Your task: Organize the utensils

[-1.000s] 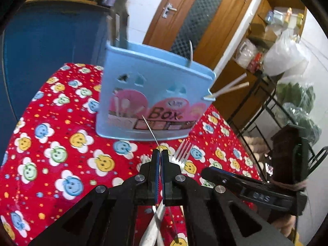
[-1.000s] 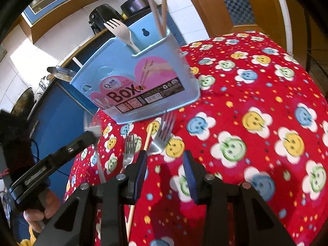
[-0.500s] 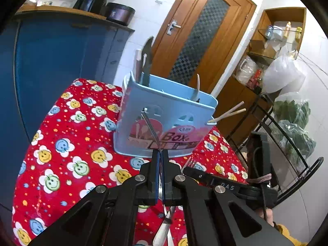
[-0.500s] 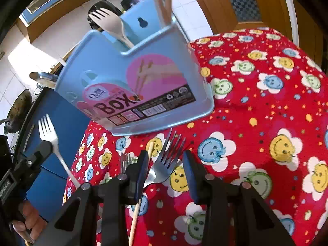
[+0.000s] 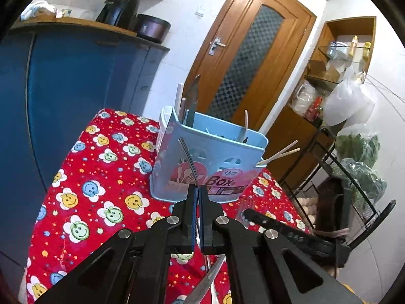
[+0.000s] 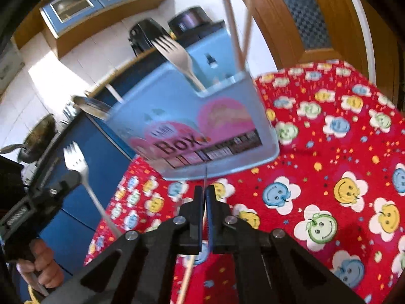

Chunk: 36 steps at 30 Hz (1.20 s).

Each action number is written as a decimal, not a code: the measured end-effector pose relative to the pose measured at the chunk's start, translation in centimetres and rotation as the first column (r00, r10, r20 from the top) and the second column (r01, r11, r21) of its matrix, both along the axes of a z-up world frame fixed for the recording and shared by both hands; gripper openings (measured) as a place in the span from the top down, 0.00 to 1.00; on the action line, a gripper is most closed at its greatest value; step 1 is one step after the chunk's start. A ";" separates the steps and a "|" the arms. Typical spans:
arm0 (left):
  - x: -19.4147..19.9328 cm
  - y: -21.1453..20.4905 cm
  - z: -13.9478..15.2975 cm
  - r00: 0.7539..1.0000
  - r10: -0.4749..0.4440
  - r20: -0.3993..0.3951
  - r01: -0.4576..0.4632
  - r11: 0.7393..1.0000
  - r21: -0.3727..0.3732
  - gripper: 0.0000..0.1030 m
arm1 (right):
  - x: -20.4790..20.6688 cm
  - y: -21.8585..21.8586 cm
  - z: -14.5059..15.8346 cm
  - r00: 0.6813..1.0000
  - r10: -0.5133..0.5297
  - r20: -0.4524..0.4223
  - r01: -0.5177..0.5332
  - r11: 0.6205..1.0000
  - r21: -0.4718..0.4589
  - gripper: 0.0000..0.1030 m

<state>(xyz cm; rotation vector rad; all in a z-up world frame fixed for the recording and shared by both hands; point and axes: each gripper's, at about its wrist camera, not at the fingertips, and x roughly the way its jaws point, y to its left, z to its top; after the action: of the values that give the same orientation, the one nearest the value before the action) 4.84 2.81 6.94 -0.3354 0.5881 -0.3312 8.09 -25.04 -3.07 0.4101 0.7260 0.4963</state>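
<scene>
A light blue utensil box (image 5: 227, 157) (image 6: 202, 116) stands on the red smiley tablecloth (image 5: 101, 197). It holds a knife (image 5: 192, 101), a fork (image 6: 177, 55) and chopsticks (image 6: 235, 25). My left gripper (image 5: 197, 188) is shut on a small fork (image 5: 188, 157). Its tines point up in front of the box, and the right wrist view shows that fork (image 6: 76, 159) held high at the left. My right gripper (image 6: 204, 190) is closing. Its pads press on a thin metal fork (image 6: 206, 174) seen edge-on. A wooden chopstick (image 6: 187, 278) lies under it.
A blue cabinet (image 5: 76, 88) borders the table on the left, with a wooden door (image 5: 248, 58) behind the box. A black wire rack (image 5: 354, 177) with bagged greens stands off the right edge. A person's hand (image 6: 43, 266) holds the left gripper.
My left gripper rose and drew back from the box with its fork. My right gripper went from open around the fork on the cloth to shut on it and lifted a little.
</scene>
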 end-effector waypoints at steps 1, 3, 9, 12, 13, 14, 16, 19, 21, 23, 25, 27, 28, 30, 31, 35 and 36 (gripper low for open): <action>-0.1 0.1 0.2 1.000 0.002 0.007 -0.002 1.000 0.001 0.99 | -0.5 0.0 0.6 1.000 -0.003 0.017 0.003 1.000 0.001 0.97; -0.6 0.2 0.6 1.000 0.005 0.023 -0.005 1.000 0.005 0.99 | -1.5 0.0 1.7 0.999 -0.013 0.048 0.013 1.000 -0.012 0.97; -1.6 0.6 2.4 0.997 0.009 0.075 -0.010 1.000 0.015 0.99 | -4.2 -0.1 5.2 0.988 -0.034 0.148 0.042 0.998 -0.053 0.97; -1.9 0.7 3.7 0.994 0.006 0.105 -0.009 1.000 0.028 0.99 | -4.9 -0.1 6.9 0.982 -0.046 0.184 0.059 0.996 -0.064 0.97; -2.0 0.7 4.1 0.993 0.006 0.117 -0.010 0.999 0.036 0.99 | -5.1 -0.1 7.3 0.979 -0.051 0.195 0.066 0.995 -0.072 0.97; -2.0 0.7 4.5 0.992 0.006 0.127 -0.011 0.999 0.043 0.99 | -5.3 -0.2 8.0 0.976 -0.058 0.211 0.077 0.993 -0.084 0.97; -2.0 0.5 5.6 0.989 0.001 0.150 -0.010 0.998 0.059 0.99 | -5.7 -0.4 9.1 0.969 -0.068 0.239 0.095 0.990 -0.105 0.97; -1.9 0.3 7.1 0.984 -0.006 0.180 -0.009 0.997 0.082 0.99 | -5.7 -0.7 10.7 0.959 -0.077 0.273 0.117 0.984 -0.135 0.97; -1.7 0.0 7.9 0.980 -0.011 0.197 -0.008 0.996 0.094 0.99 | -5.6 -0.9 11.7 0.953 -0.082 0.292 0.131 0.980 -0.152 0.97; -1.3 -0.4 8.8 0.977 -0.017 0.214 -0.007 0.993 0.114 0.99 | -5.6 -1.1 12.8 0.945 -0.089 0.315 0.149 0.974 -0.171 0.97; -0.9 -0.8 9.4 0.974 -0.020 0.224 -0.008 0.992 0.127 0.99 | -5.6 -1.3 13.8 0.938 -0.096 0.334 0.165 0.969 -0.184 0.97; -0.3 -1.2 10.2 0.971 -0.024 0.237 -0.009 0.990 0.137 0.99 | -5.4 -1.5 14.8 0.929 -0.105 0.355 0.186 0.962 -0.201 0.97; 0.0 -1.3 10.6 0.969 -0.026 0.245 -0.010 0.989 0.145 0.99 | -5.3 -1.6 15.2 0.926 -0.110 0.362 0.195 0.959 -0.207 0.97; 0.8 -1.7 11.6 0.964 -0.022 0.264 -0.021 0.987 0.160 0.99 | -4.9 -1.7 16.1 0.918 -0.118 0.379 0.216 0.950 -0.227 0.97; 1.1 -1.8 12.0 0.962 -0.021 0.271 -0.024 0.986 0.164 0.99 | -4.7 -1.8 16.6 0.912 -0.127 0.389 0.232 0.944 -0.236 0.97; 2.7 -2.3 13.6 0.954 -0.008 0.301 -0.048 0.983 0.176 0.99 | -3.3 -2.4 18.6 0.893 -0.162 0.421 0.288 0.922 -0.258 0.97; 3.2 -2.4 14.1 0.951 -0.008 0.309 -0.051 0.982 0.181 0.99 | -2.9 -2.5 19.1 0.888 -0.171 0.426 0.301 0.918 -0.259 0.97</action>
<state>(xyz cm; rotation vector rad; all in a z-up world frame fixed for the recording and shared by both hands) 8.07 0.38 21.00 -0.1046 0.3034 -0.2974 5.16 -27.59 15.99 0.0836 0.3426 0.2079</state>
